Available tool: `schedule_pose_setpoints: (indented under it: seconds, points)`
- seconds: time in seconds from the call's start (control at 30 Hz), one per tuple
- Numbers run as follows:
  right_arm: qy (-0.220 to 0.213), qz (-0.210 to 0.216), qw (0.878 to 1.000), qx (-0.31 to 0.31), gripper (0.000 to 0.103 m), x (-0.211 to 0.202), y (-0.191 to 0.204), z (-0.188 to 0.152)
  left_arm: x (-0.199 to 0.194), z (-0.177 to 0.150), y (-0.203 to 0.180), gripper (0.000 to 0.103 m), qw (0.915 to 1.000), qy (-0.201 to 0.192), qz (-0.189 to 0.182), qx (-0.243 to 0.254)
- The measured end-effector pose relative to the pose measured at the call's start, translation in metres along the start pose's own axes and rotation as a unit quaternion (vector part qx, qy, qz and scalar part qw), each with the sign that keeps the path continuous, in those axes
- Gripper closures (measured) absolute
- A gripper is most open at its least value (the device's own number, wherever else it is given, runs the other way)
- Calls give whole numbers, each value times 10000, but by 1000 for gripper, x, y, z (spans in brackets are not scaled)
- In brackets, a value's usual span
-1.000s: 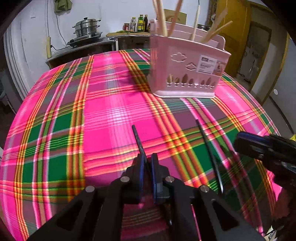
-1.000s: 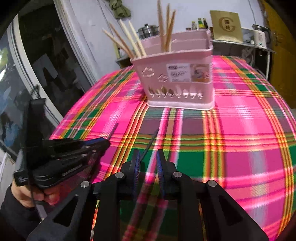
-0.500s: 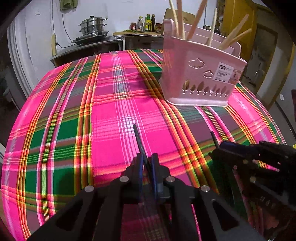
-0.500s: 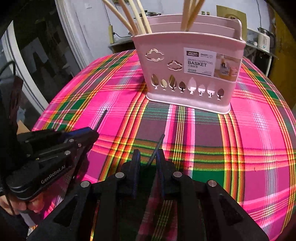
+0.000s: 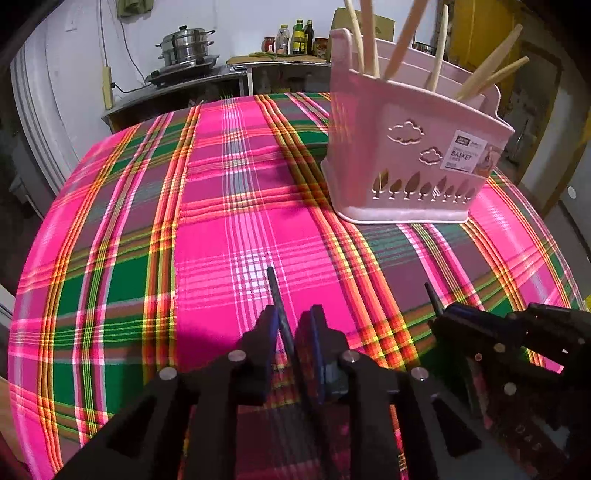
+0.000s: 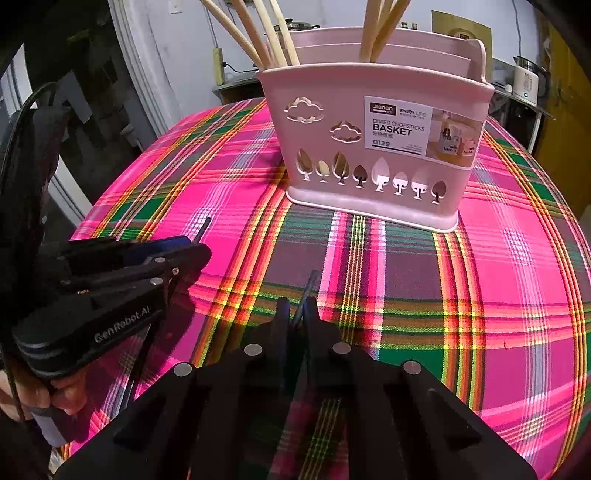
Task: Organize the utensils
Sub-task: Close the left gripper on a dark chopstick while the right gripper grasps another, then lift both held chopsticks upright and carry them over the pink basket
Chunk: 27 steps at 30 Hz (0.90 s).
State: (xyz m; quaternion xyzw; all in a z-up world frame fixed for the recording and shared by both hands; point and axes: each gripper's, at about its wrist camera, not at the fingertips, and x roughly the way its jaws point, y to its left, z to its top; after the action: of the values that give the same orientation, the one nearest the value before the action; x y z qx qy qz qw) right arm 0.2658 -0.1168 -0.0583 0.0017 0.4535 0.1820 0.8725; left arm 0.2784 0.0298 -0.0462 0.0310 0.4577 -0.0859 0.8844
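Note:
A pink chopsticks basket (image 5: 413, 155) (image 6: 373, 147) with several pale wooden chopsticks (image 5: 402, 40) (image 6: 258, 33) stands on the plaid tablecloth. My left gripper (image 5: 293, 325) is shut on a dark chopstick (image 5: 277, 299) that points forward, above the cloth. My right gripper (image 6: 295, 314) is shut on another dark chopstick (image 6: 308, 288), held above the cloth in front of the basket. Each gripper shows in the other's view: the right one (image 5: 454, 321) at lower right, the left one (image 6: 184, 254) at left.
The table carries a pink, green and orange plaid cloth (image 5: 221, 192) (image 6: 498, 258). Behind it a counter holds a steel steamer pot (image 5: 186, 46) and bottles (image 5: 297, 35). A kettle (image 6: 526, 77) stands on a shelf at the right.
Both grippers have risen and moved toward the basket, each carrying its dark chopstick. The basket looms larger in both views. The two grippers have come closer together.

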Motion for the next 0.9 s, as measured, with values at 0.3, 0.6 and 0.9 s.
schedule_pose_setpoints:
  seconds: [0.3, 0.6, 0.9]
  points:
    - [-158, 262, 9994, 140, 98, -18, -11, 1, -13, 5, 1, 96, 9998, -19, -146, -131]
    - [-721, 433, 9964, 140, 98, -73, -21, 14, -72, 17, 0, 98, 9974, -619, -356, -67]
    - [-1421, 535, 9884, 74, 99, -139, -18, 24, -143, 33, -9, 98, 9898, -1320, -525, 44]
